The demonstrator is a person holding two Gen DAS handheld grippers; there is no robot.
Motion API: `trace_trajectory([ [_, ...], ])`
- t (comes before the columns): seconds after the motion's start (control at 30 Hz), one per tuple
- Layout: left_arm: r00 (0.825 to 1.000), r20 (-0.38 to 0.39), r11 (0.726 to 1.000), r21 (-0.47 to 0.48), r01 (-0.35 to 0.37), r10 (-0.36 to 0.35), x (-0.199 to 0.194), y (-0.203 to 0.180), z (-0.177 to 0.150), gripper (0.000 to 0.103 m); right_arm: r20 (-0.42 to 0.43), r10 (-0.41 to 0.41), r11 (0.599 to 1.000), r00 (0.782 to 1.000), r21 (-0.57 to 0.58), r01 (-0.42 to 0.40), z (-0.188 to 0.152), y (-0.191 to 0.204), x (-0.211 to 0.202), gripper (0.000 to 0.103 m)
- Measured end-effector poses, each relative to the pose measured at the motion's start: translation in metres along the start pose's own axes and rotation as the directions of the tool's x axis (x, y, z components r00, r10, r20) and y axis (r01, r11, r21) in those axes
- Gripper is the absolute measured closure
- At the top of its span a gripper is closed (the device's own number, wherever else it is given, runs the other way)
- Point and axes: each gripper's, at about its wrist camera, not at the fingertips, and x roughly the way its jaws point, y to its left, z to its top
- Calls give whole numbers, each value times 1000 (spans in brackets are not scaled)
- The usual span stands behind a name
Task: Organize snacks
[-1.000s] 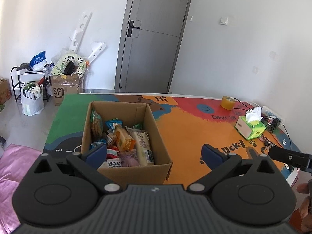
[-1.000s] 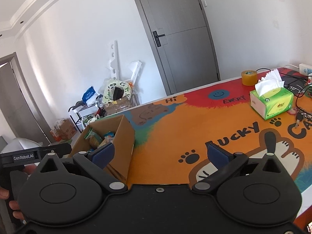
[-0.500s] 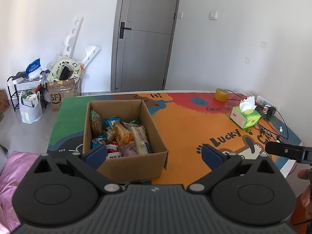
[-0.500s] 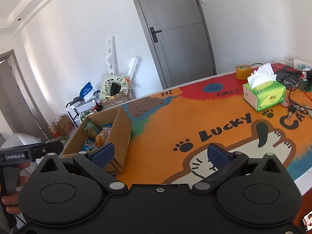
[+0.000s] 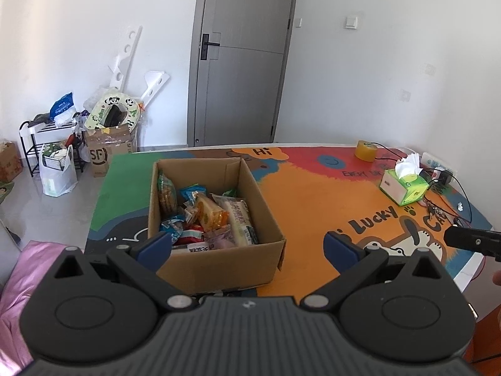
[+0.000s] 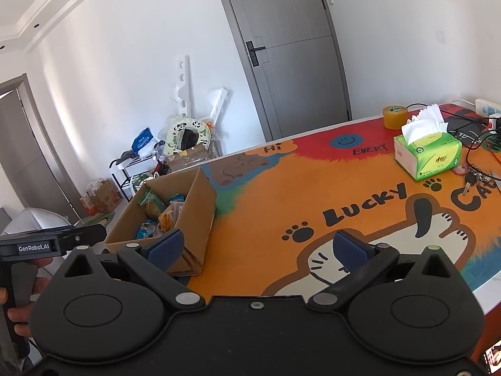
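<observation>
Snacks (image 5: 206,216) in box (image 5: 219,269), beyond spread fingers (image 5: 155,247).

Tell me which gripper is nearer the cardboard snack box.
Left. The left gripper hangs just short of the cardboard snack box, open. The right gripper sits off to the box's right, over the orange mat, also open.

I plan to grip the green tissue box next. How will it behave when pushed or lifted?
The tissue box is thin cardboard, so it probably dents under a hard squeeze. It looks light and would likely slide easily on the smooth table. The loose tissue on top would flop, so grip the box sides.
</observation>
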Motion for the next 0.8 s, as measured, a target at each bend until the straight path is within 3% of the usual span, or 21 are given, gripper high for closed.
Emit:
trace_trajectory([
  [0.8, 1000, -30, 1000, 9, -8, 8, 3, 2, -5, 0, -18, 13, 1000, 1000, -23, -13, -1, 6, 3, 0],
])
